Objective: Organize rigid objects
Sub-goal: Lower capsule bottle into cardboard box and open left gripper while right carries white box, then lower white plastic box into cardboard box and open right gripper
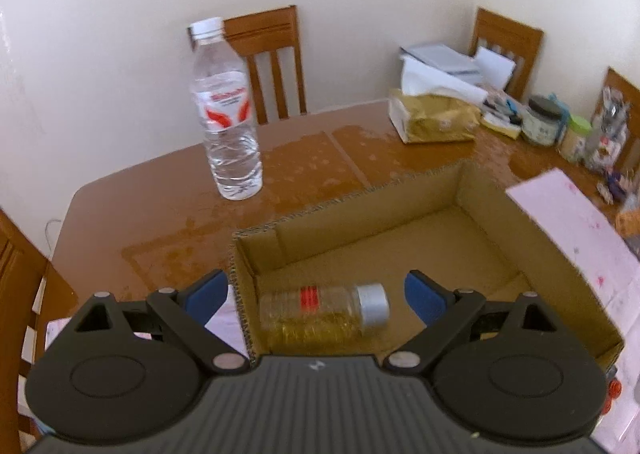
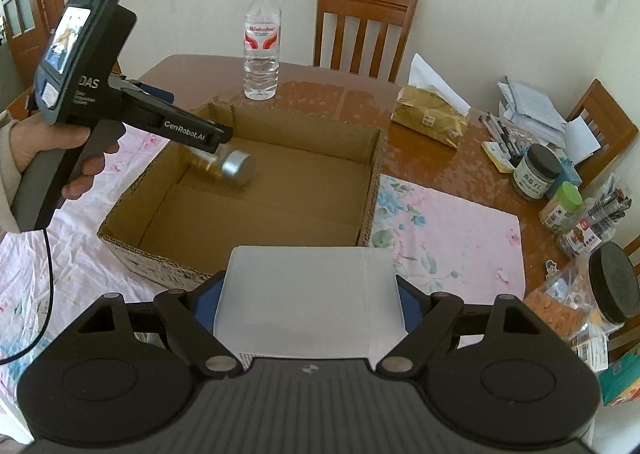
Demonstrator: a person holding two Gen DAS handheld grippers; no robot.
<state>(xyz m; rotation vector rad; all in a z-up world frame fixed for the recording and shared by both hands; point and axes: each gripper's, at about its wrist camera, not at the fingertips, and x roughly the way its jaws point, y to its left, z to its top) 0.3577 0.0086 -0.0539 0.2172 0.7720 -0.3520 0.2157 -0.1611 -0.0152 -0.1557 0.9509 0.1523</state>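
An open cardboard box (image 1: 460, 190) (image 2: 304, 134) stands on the wooden table. Inside it, in the near left corner, a small clear jar (image 1: 320, 310) (image 2: 236, 168) with a silver lid lies on its side. My left gripper (image 1: 316, 290) hovers over that jar, jaws open, blue pads clear of it on both sides. My right gripper (image 2: 310, 294) is shut on a white translucent rectangular container (image 2: 308, 310), held just short of the box's near wall. A clear water bottle (image 1: 228, 114) (image 2: 262, 42) stands upright beyond the box.
A pink floral cloth (image 2: 440, 230) lies under and right of the box. On the right are a gold tissue pack (image 2: 430, 118), a dark-lidded jar (image 2: 536, 174), a green-lidded jar (image 2: 564, 206), pens and papers. Wooden chairs (image 2: 360, 30) ring the table.
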